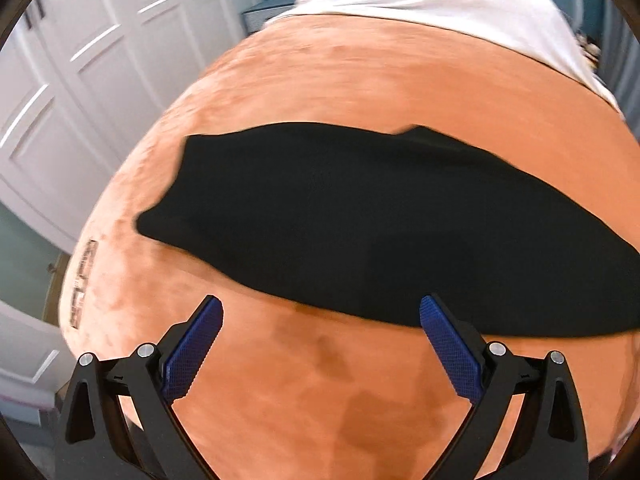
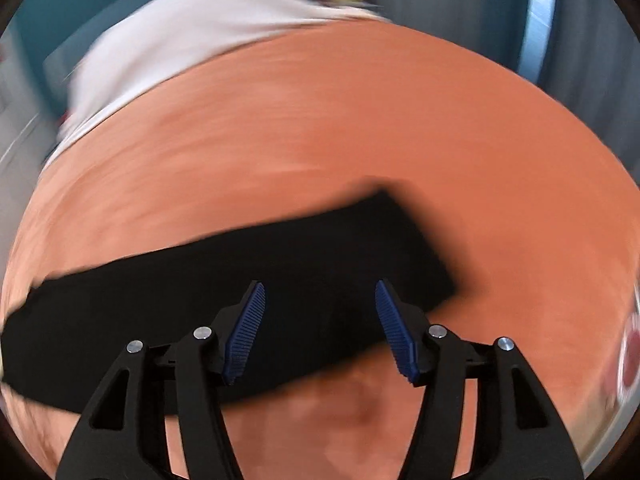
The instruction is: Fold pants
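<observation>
Black pants [image 1: 360,220] lie as one long flat strip across an orange blanket [image 1: 320,80]. In the left wrist view my left gripper [image 1: 320,308] is open and empty, hovering just short of the strip's near edge. In the right wrist view the pants [image 2: 200,280] run from the left edge to a squared end at centre right. My right gripper [image 2: 320,292] is open and empty, above the strip near that right end. The right wrist view is blurred by motion.
A white sheet [image 1: 440,8] covers the far end of the bed. White panelled wardrobe doors [image 1: 80,60] stand to the left. The blanket [image 2: 360,120] edge drops off at left, where a label [image 1: 82,284] shows. A red and white item [image 2: 630,356] sits at far right.
</observation>
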A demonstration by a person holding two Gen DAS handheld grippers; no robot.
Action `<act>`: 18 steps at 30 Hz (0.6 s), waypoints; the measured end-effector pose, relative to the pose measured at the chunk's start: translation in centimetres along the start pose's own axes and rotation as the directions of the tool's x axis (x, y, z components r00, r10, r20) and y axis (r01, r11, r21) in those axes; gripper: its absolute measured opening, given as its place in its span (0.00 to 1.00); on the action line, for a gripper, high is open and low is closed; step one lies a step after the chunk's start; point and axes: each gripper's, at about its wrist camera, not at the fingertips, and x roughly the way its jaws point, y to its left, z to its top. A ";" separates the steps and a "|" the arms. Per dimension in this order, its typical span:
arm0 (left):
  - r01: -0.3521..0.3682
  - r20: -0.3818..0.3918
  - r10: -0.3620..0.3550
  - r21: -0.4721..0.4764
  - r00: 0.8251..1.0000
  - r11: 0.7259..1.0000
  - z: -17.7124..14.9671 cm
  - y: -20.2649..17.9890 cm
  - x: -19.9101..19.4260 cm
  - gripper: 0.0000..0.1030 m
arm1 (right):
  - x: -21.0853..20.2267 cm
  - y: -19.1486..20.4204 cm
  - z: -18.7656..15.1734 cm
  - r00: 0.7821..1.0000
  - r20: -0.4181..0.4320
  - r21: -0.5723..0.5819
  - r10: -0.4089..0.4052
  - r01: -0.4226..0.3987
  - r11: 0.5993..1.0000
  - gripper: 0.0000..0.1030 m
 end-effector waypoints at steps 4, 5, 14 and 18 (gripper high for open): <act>0.045 -0.015 -0.044 0.064 0.999 0.997 -1.8 -5.9 -1.6 0.95 | 0.8 -6.7 0.7 0.999 -0.025 0.089 0.044 -0.042 0.995 0.60; 0.048 -0.015 -0.047 0.090 0.999 0.995 -2.1 -7.4 -2.0 0.95 | 1.4 -7.6 0.9 0.997 -0.037 0.088 0.069 -0.066 0.994 0.75; 0.038 0.006 -0.040 0.226 0.999 0.973 -3.5 -12.1 -4.5 0.95 | 6.5 -3.5 0.9 0.990 -0.061 0.053 0.124 -0.121 0.991 0.36; 0.040 -0.007 -0.040 0.201 0.999 0.979 -4.0 -10.7 -4.9 0.95 | 5.4 -2.7 2.5 0.970 -0.063 0.143 0.236 -0.225 0.964 0.18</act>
